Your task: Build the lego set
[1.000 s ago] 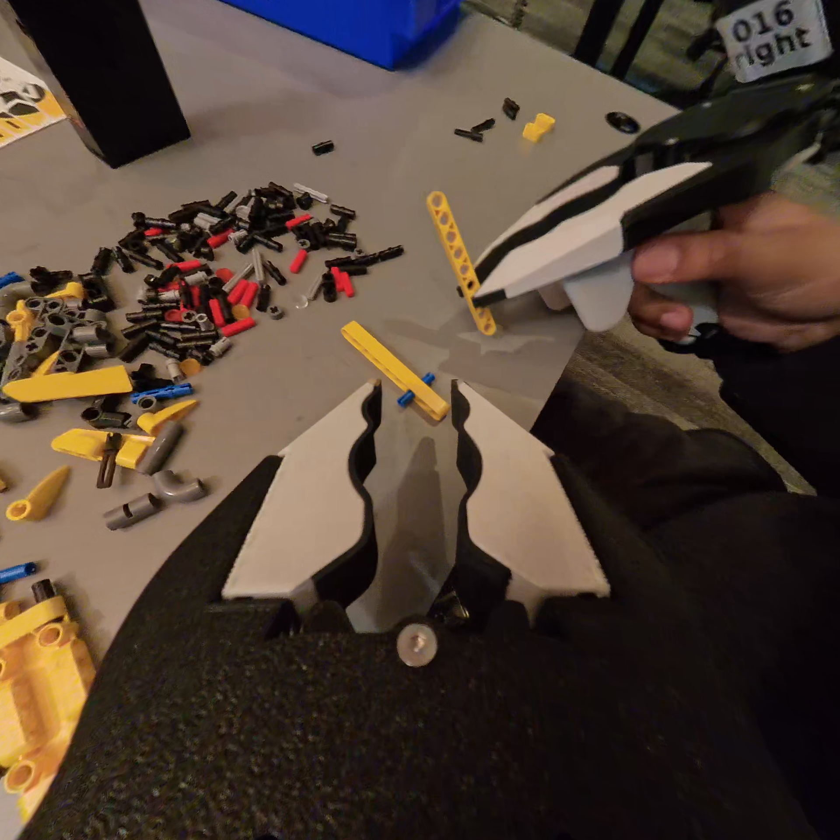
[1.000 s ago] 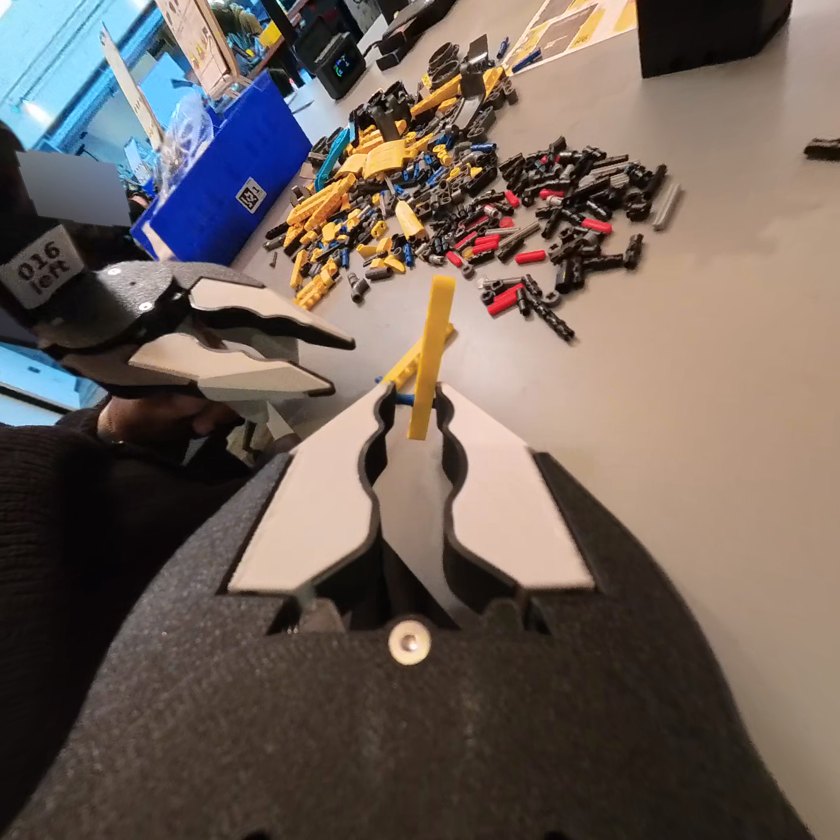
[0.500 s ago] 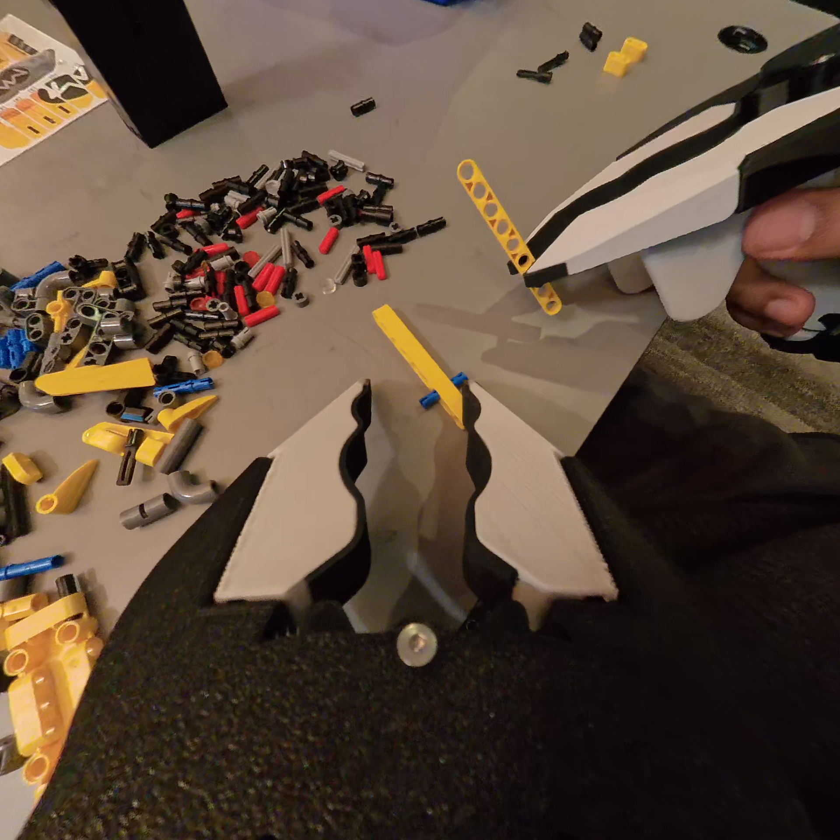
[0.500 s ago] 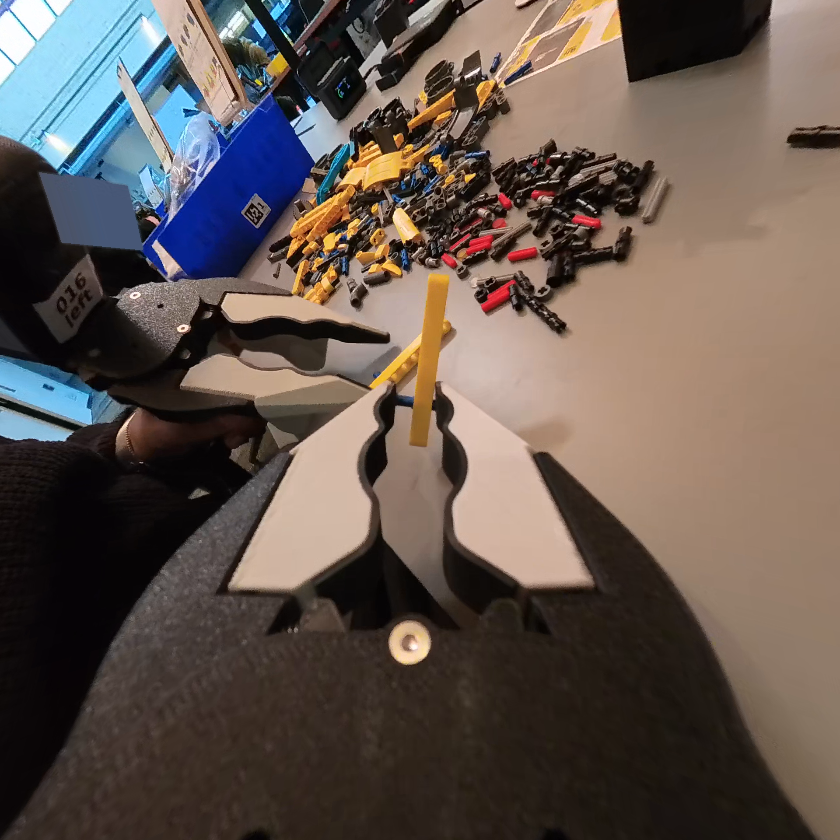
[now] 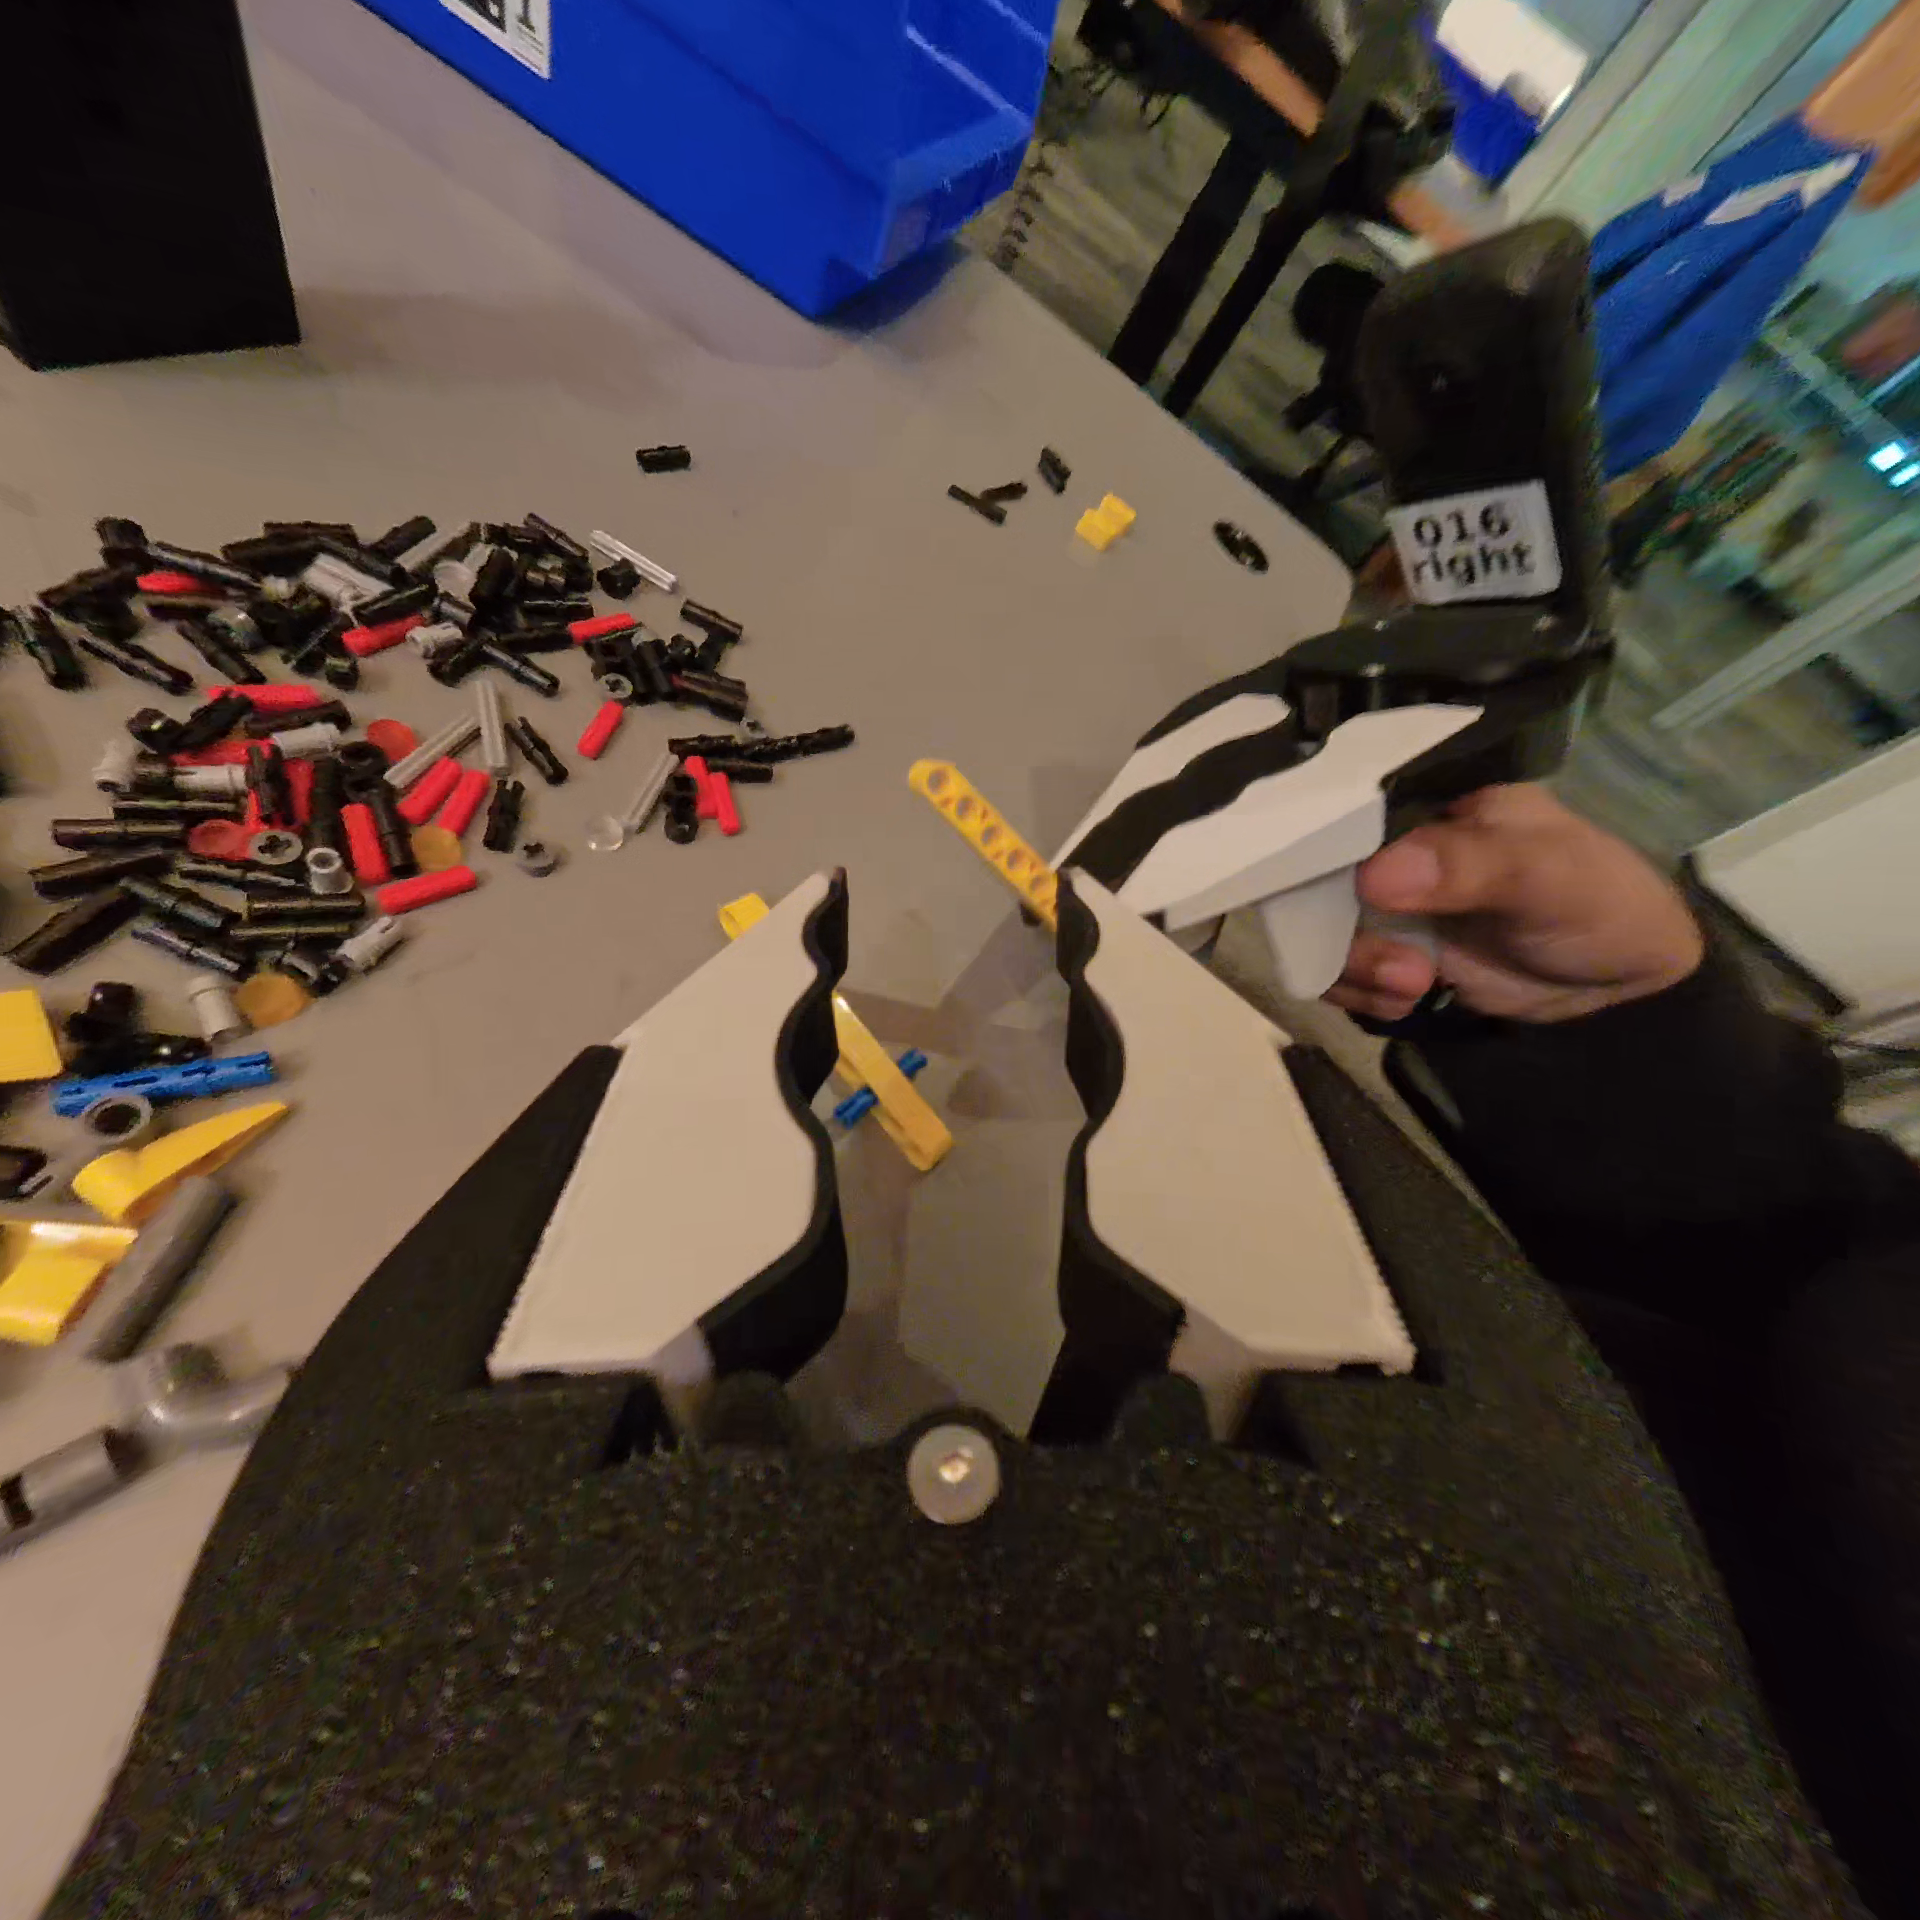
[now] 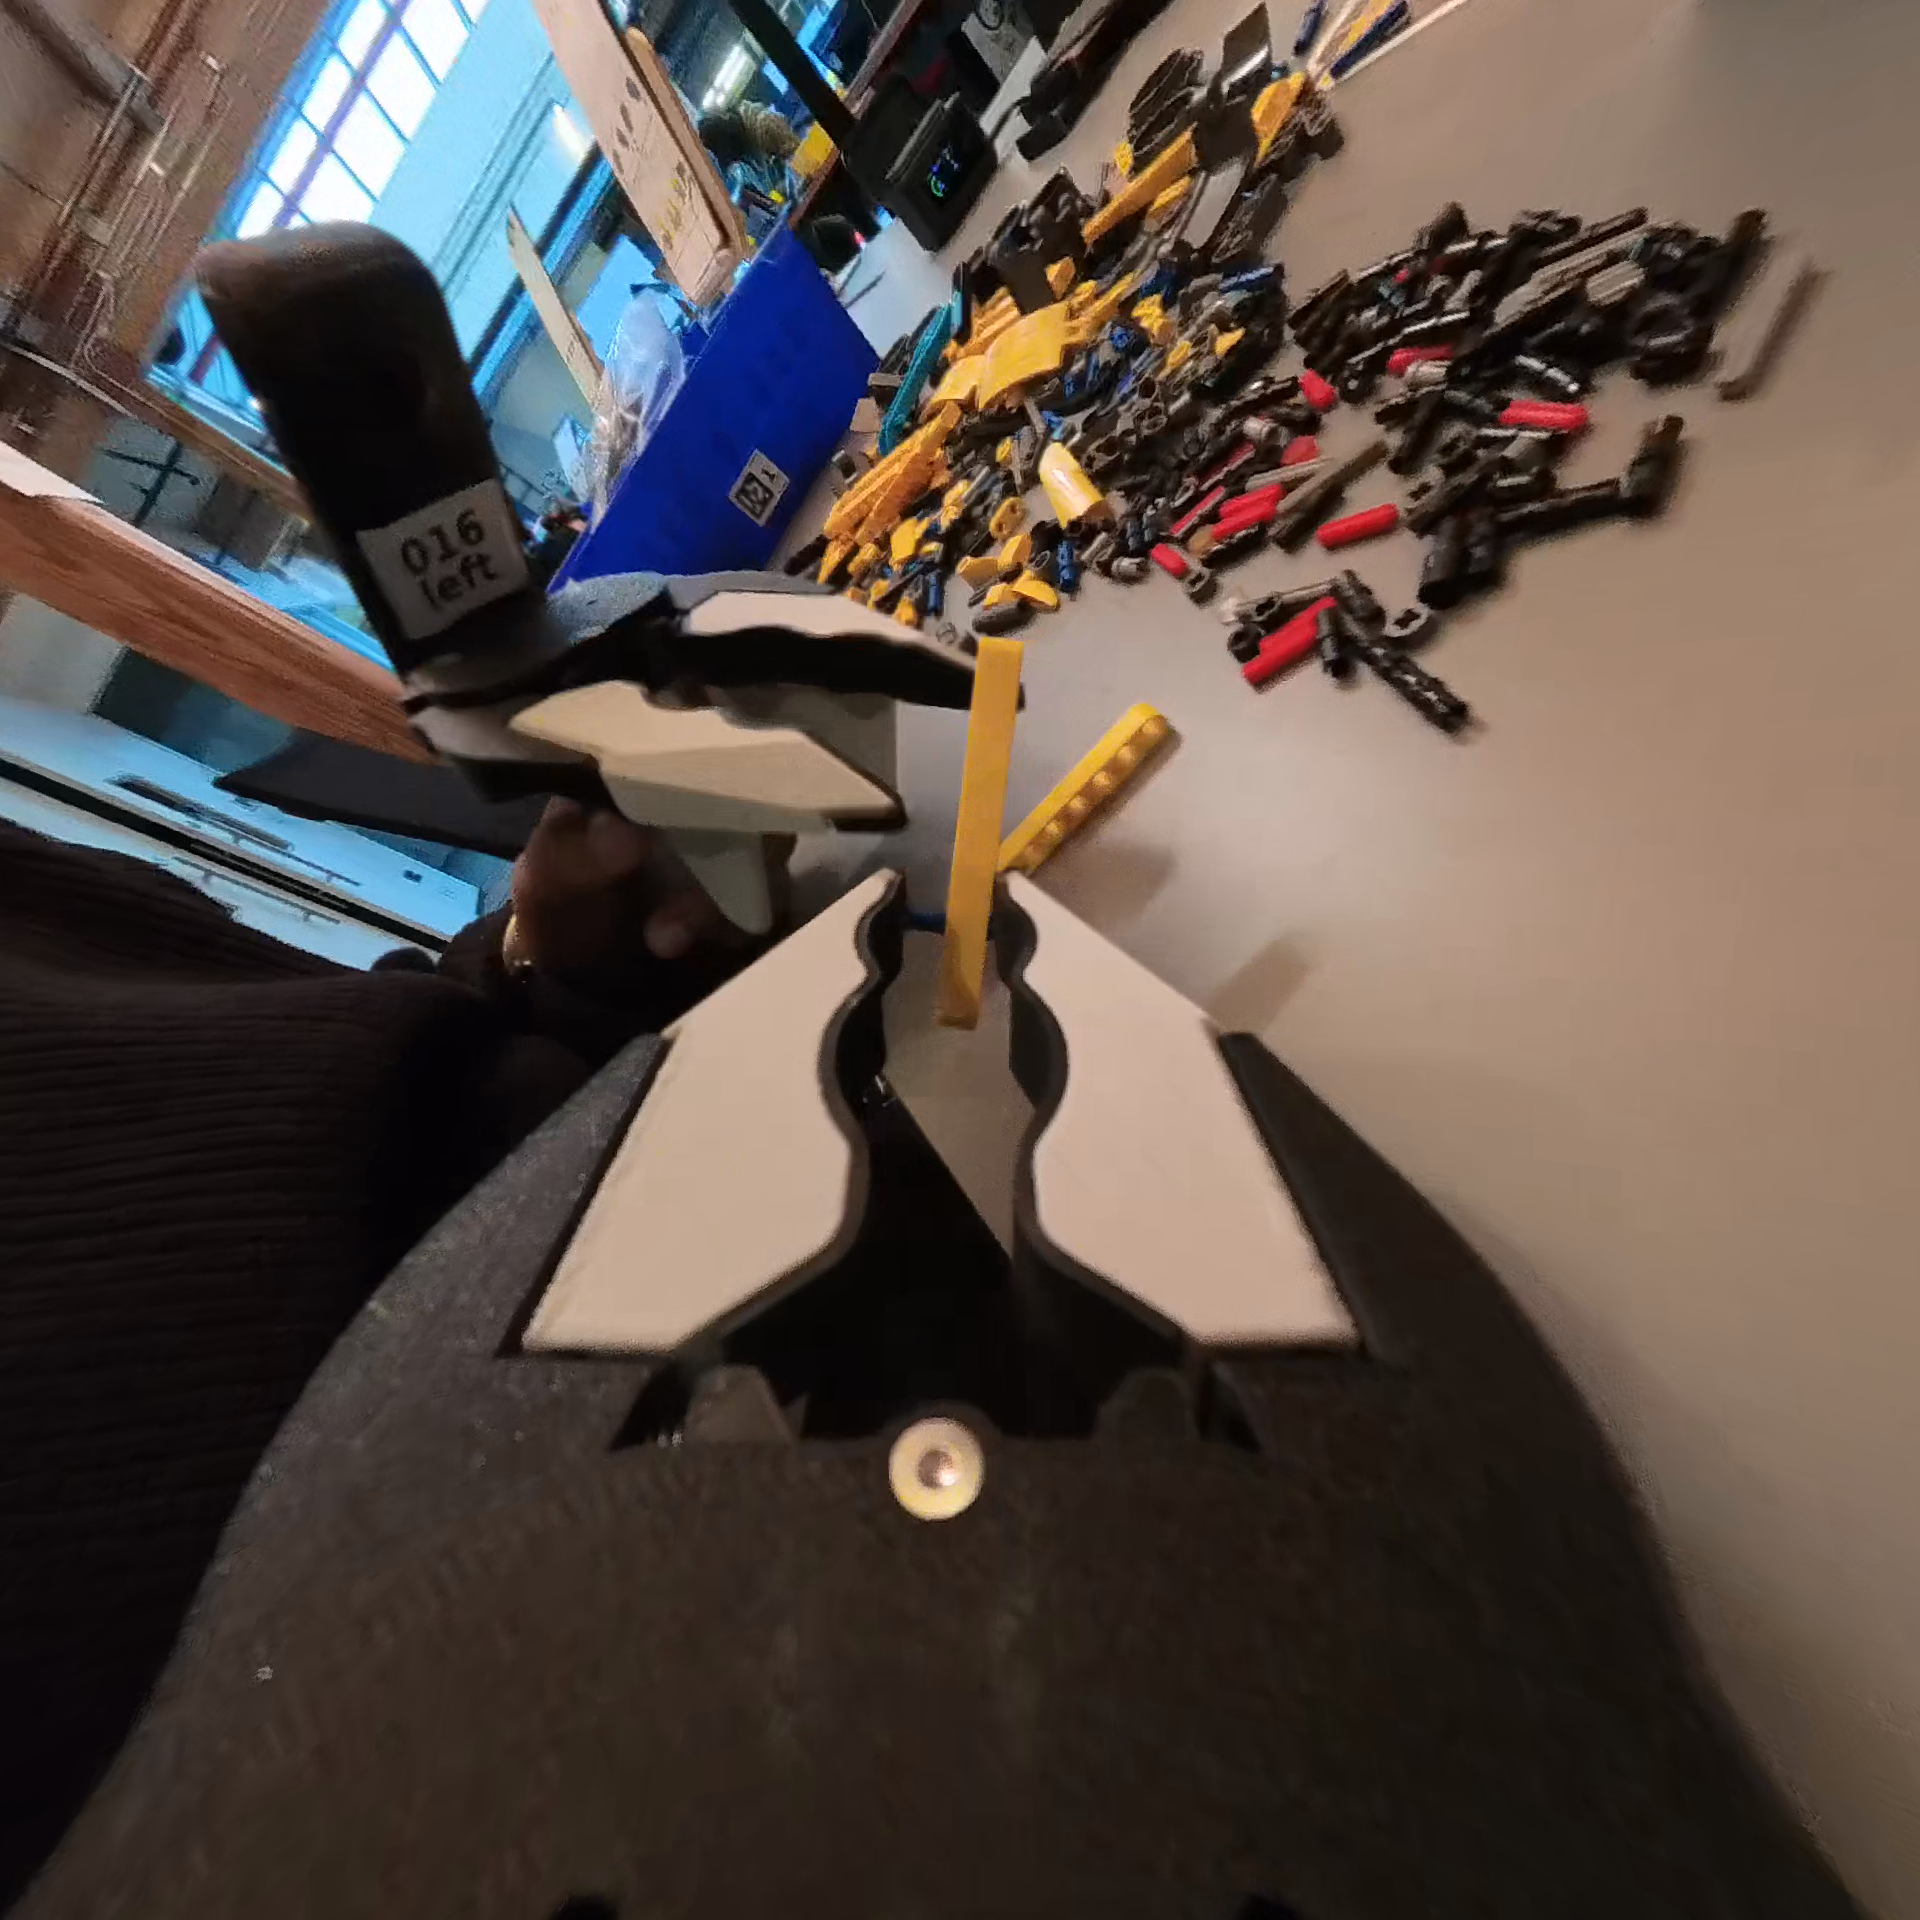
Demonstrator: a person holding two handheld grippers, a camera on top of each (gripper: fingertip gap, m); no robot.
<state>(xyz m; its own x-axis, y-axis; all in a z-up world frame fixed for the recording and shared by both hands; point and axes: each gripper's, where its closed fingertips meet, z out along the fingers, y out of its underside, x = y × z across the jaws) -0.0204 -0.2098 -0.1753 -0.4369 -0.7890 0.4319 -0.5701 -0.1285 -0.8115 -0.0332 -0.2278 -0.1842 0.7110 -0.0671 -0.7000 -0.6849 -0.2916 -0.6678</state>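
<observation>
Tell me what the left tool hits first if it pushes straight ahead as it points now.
Probably the yellow holed beam held in the right tool: it crosses just past the open left tool. The flat yellow beam with a blue pin lies lower, on the grey table. Depth is uncertain.

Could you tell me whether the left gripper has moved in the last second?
Yes. The left gripper advanced over the yellow beam lying on the table: once beyond its fingertips, the beam now shows between its open fingers.
</observation>
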